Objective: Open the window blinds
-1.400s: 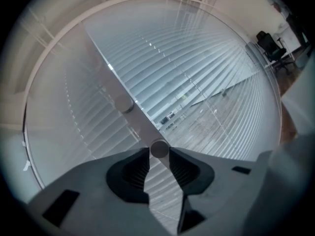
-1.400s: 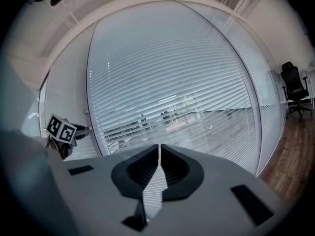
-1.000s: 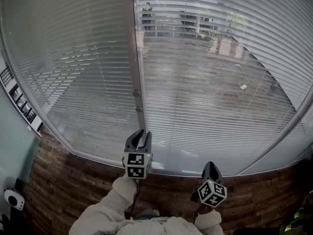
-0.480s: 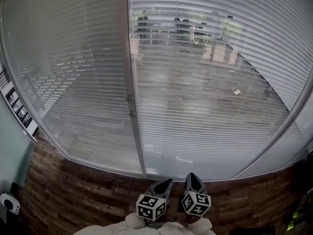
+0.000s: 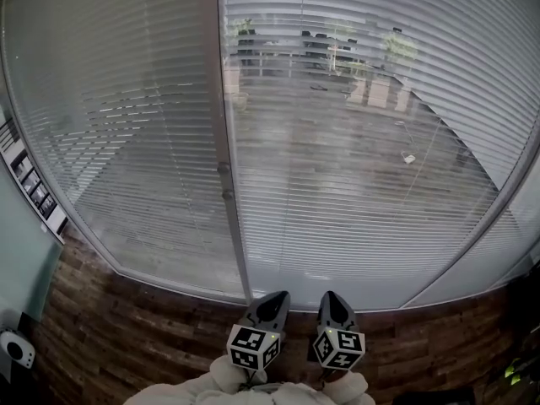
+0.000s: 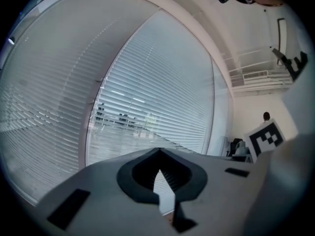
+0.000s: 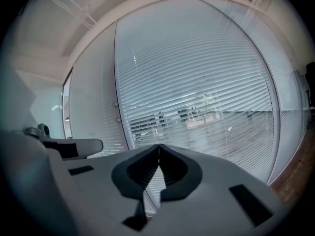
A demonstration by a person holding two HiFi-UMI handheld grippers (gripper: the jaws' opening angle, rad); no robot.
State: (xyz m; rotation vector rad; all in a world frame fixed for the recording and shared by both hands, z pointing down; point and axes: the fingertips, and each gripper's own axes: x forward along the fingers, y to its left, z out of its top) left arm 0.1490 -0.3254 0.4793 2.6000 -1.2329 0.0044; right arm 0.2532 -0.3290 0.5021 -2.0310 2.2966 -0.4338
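Left tool, right tool: both clenched, empty, side by side, low near body. Window blinds ahead, well apart. Slats tilted, terrace visible through; tools likely just parked, idle.

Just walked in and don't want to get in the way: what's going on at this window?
A person holding a two-jaw gripper in each hand faces the window blinds. The left gripper and right gripper sit low, close to the body, side by side and touching nothing. Both have their jaws shut and empty. The blinds hang fully lowered, slats tilted enough that the terrace outside shows through.
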